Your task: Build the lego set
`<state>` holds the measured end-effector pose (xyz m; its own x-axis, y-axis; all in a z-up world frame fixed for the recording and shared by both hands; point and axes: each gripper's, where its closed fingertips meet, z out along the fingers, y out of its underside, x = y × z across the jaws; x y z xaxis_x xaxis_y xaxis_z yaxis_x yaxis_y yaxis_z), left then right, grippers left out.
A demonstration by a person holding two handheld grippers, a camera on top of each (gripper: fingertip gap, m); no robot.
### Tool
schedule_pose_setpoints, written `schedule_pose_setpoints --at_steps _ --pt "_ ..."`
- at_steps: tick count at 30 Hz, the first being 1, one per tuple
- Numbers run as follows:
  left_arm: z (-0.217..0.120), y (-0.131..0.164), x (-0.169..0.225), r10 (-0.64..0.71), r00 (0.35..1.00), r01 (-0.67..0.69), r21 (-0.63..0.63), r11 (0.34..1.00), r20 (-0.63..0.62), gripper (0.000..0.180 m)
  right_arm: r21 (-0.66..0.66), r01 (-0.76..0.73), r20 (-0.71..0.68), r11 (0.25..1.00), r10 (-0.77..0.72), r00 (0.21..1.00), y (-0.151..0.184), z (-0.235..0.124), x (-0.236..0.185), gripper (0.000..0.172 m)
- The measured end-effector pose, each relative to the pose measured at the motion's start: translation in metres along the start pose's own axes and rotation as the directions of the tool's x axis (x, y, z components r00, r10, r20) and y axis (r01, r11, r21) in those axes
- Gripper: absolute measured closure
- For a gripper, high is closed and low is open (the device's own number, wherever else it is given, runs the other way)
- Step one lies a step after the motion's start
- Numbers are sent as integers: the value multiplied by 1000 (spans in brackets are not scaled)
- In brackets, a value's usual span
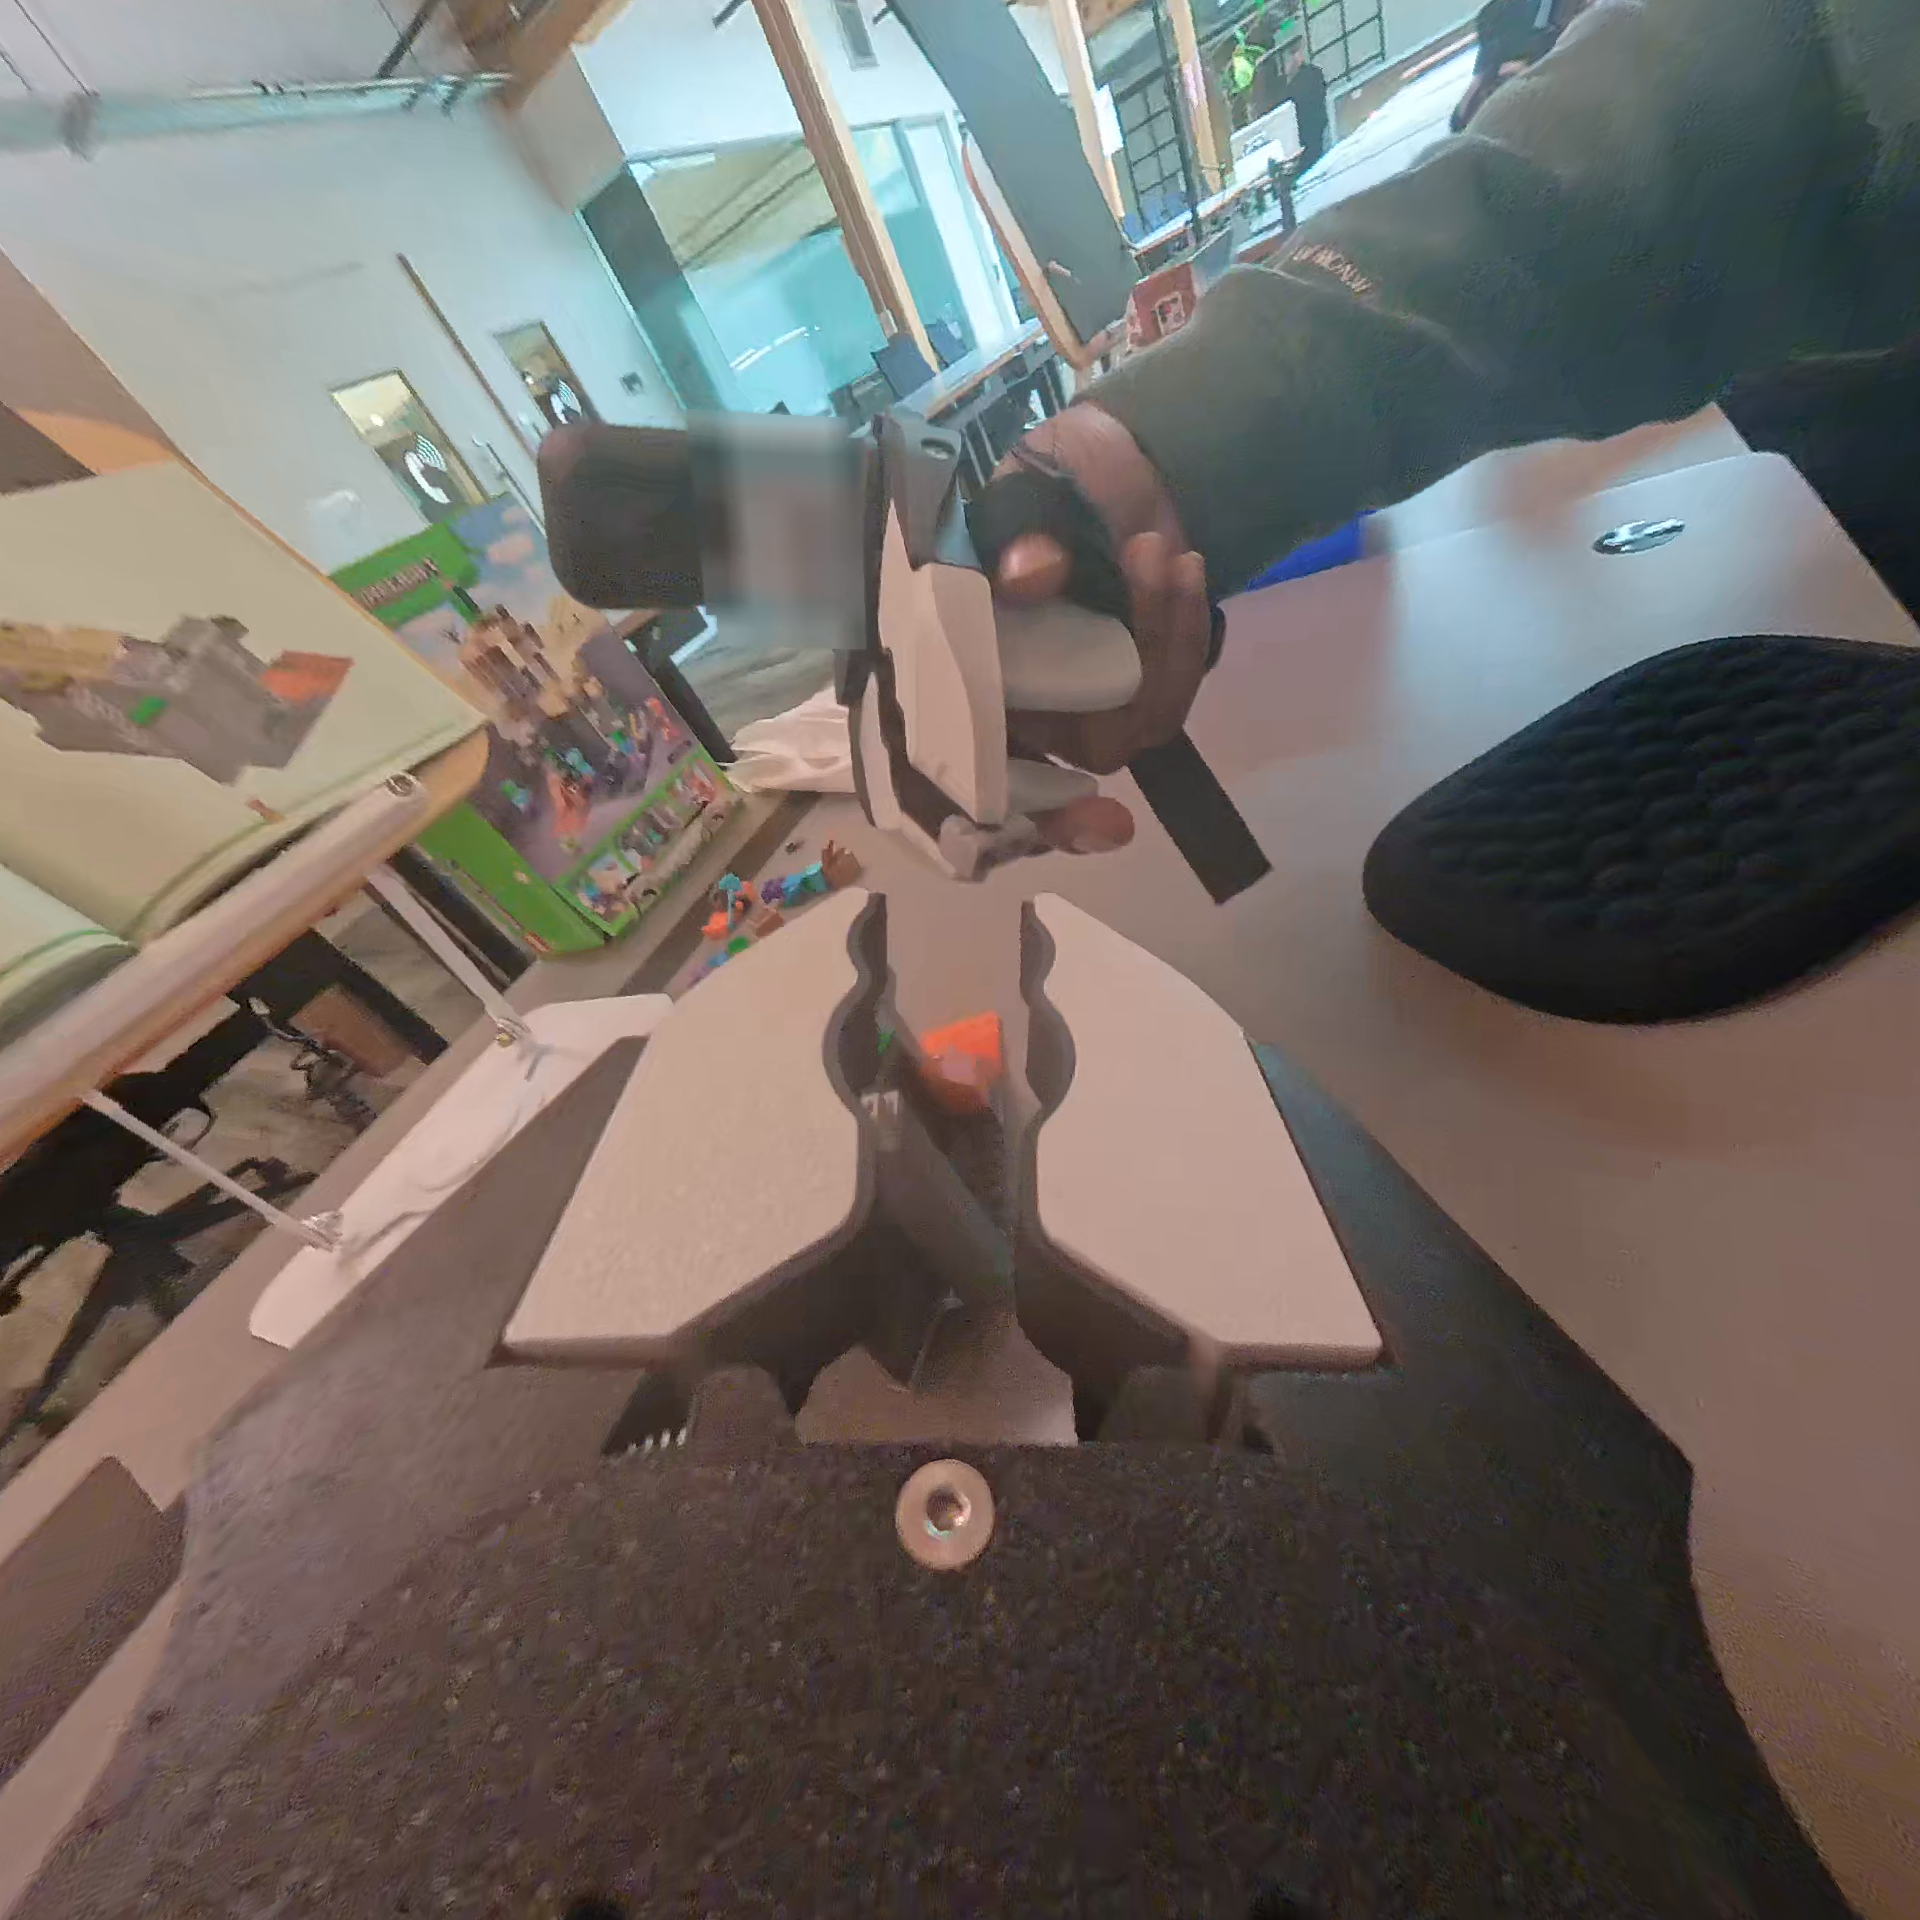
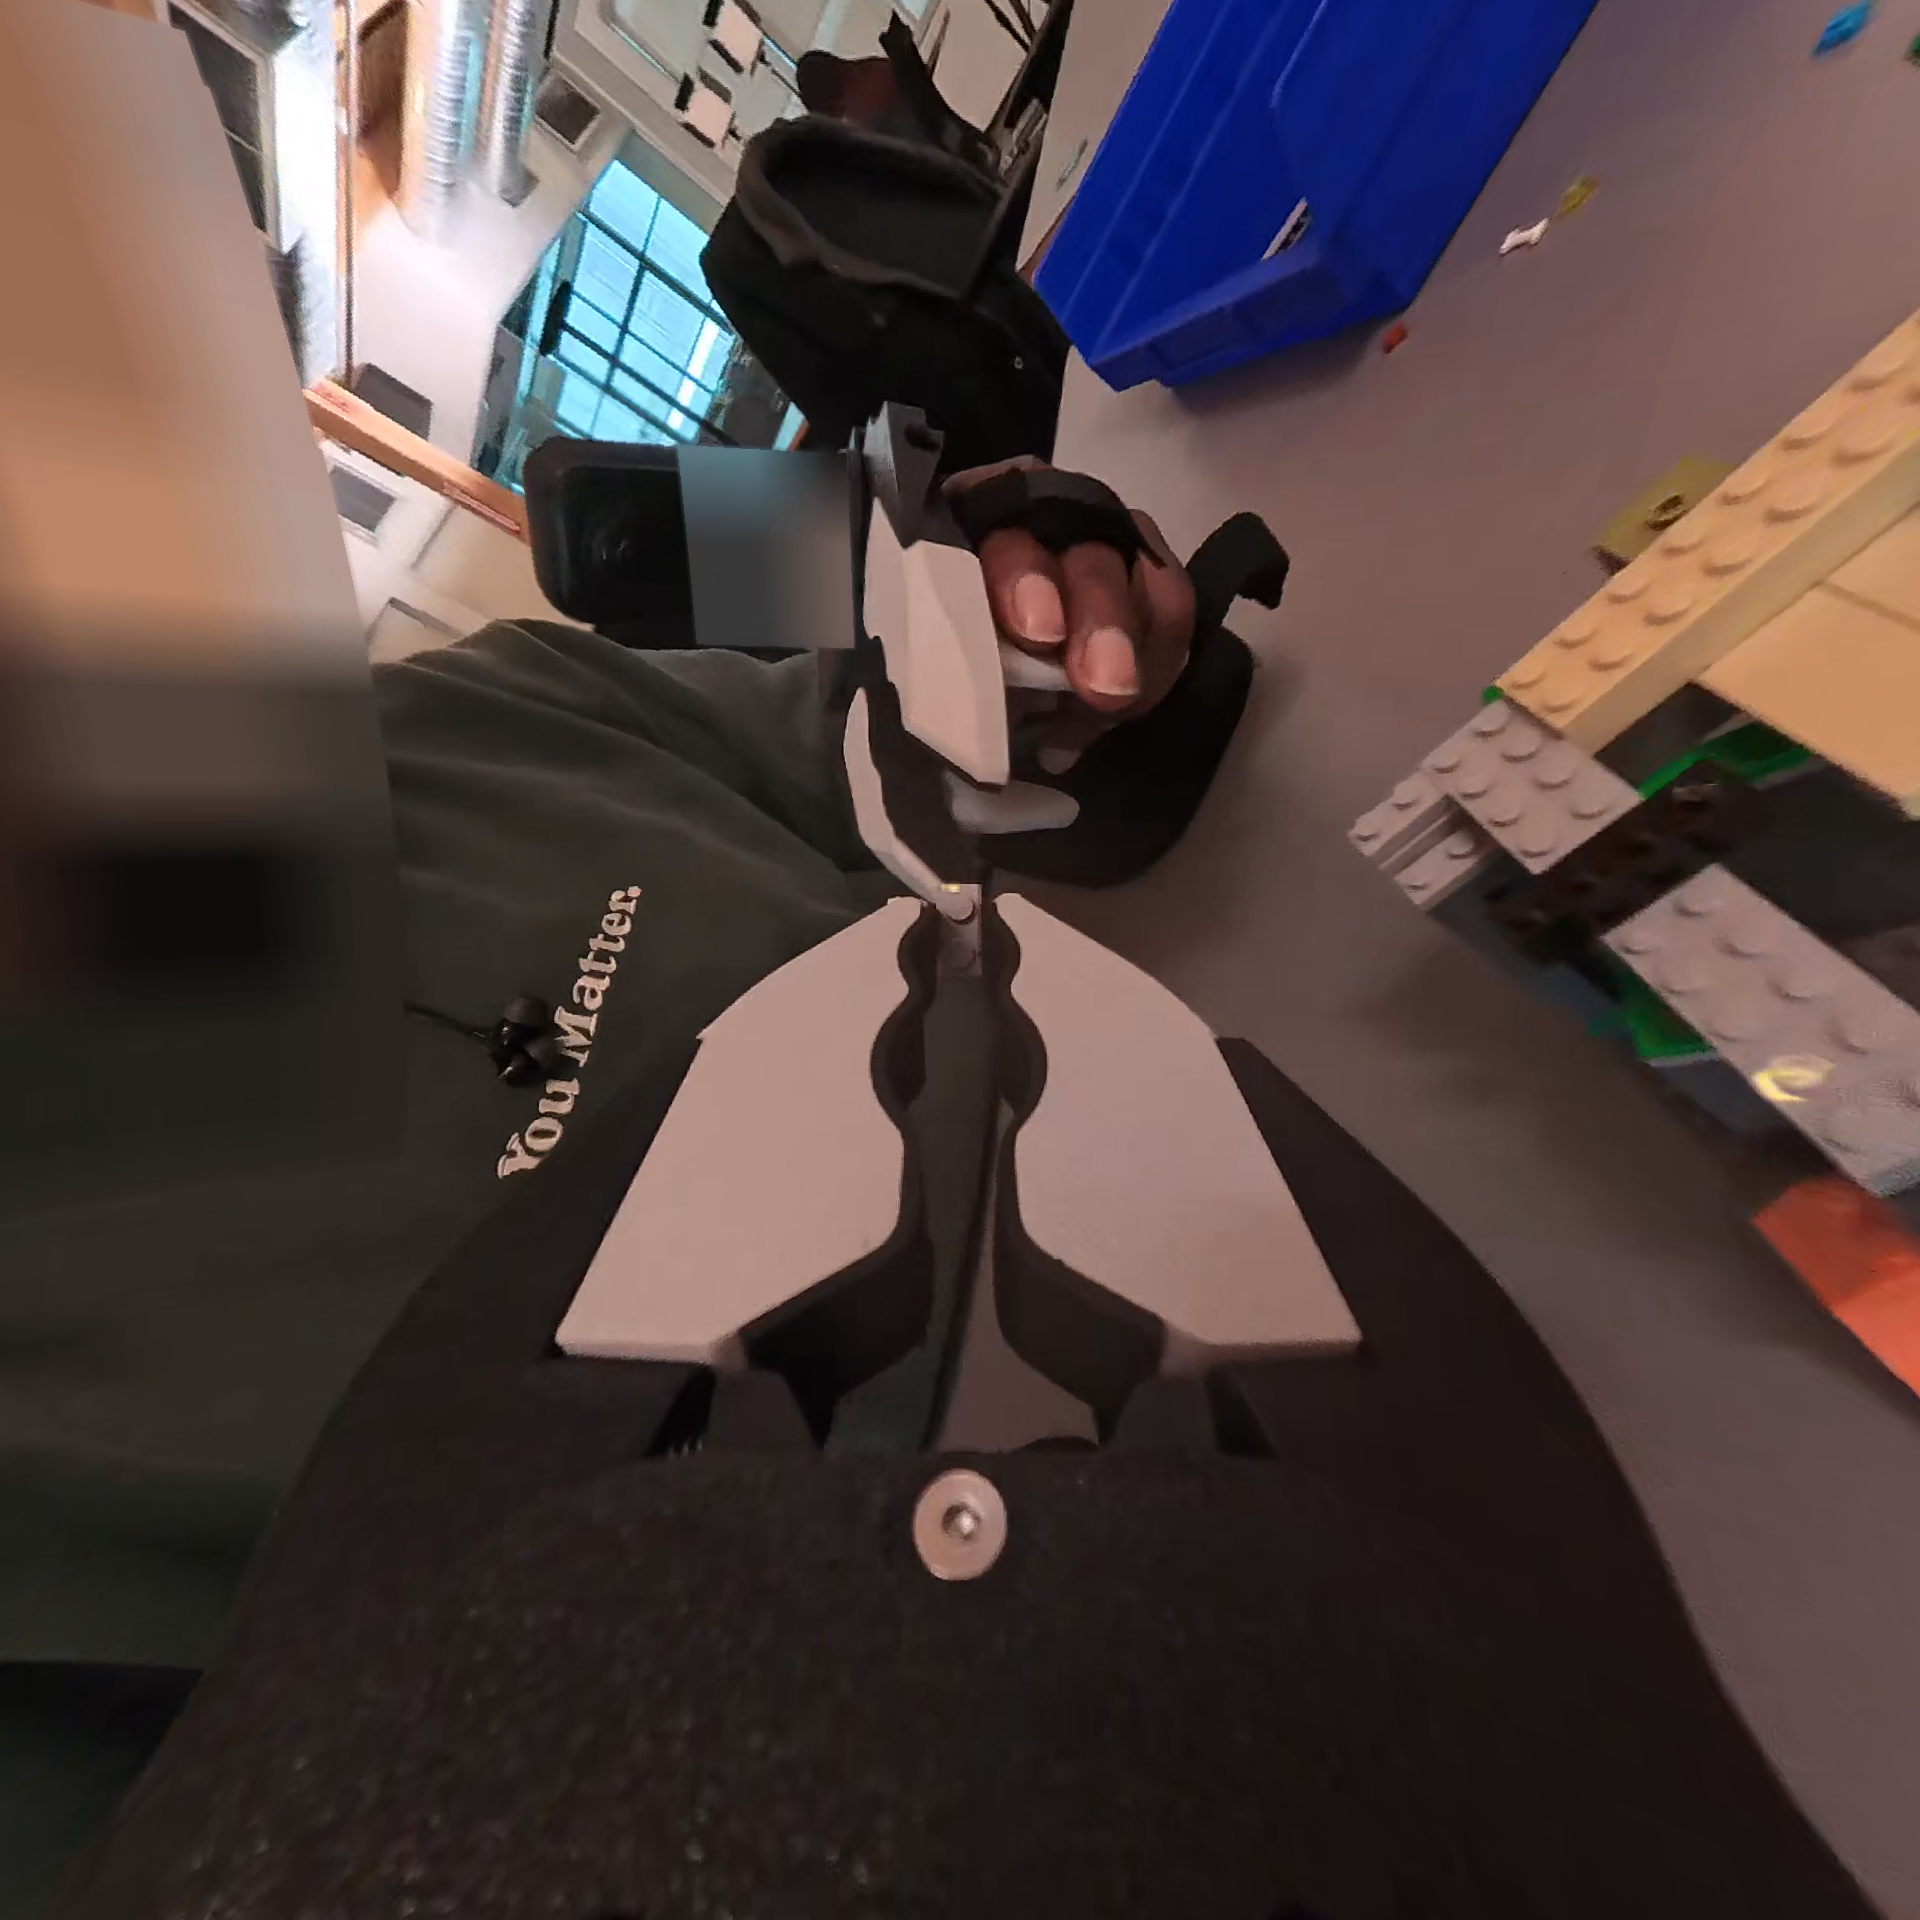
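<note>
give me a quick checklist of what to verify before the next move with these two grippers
1. Right gripper grip on the small grey piece: ok, fingertips closed on it.
2. Left gripper jaws: ok, apart, nothing clamped.
3. Left fingertips clear of the grey piece: cannot tell, they sit very close.
4. Orange brick seen between the left fingers: cannot tell whether it touches them.
5. Brick build beside the right gripper: ok, well apart.

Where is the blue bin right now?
In the right wrist view, the blue bin sits at the top right on the grey table, beyond the brick model.
</note>
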<state>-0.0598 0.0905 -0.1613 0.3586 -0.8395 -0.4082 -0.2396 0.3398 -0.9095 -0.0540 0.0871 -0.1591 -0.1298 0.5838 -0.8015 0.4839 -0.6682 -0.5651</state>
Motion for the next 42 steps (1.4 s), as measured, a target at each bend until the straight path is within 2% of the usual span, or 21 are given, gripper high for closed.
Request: schedule_pose_setpoints --at_steps 4,12,23,27,28,30,33,35,38,40,42 --pt "2 -6 5 41 999 -41 -1 999 28 155 33 -29 39 999 28 999 -2 10 -9 164" --pt "1 -6 -8 94 977 -83 -64 994 191 162 141 -67 39 988 62 997 -14 20 -13 164" --pt "1 3 -14 145 955 -114 -132 985 259 164 236 -116 13 965 116 993 -17 16 -4 164" --pt "1 5 -15 123 959 -94 -124 988 256 164 261 -121 10 958 123 992 -17 17 -1 164" --pt "1 6 -15 103 963 -77 -114 991 248 164 263 -108 13 959 108 994 -17 16 -2 164" --pt "0 6 -13 56 973 -36 -88 995 225 164 264 -57 31 963 50 998 -17 14 -7 147" --pt "-2 5 -11 -51 983 60 -46 997 177 164 224 196 -113 955 -174 978 -13 5 -8 146" --pt "-2 4 -6 -151 983 153 -12 988 105 164 141 419 -259 897 -375 890 -10 -3 -6 151" --pt "-1 1 4 -312 949 313 15 950 -38 164 -95 688 -422 720 -655 627 -5 -9 -4 152" --pt "0 -1 12 -417 897 423 8 906 -143 164 -251 788 -438 562 -792 425 -3 -8 -9 153" --pt "-1 -3 21 -492 834 504 -19 864 -248 164 -390 823 -384 413 -885 262 4 -2 -14 154"
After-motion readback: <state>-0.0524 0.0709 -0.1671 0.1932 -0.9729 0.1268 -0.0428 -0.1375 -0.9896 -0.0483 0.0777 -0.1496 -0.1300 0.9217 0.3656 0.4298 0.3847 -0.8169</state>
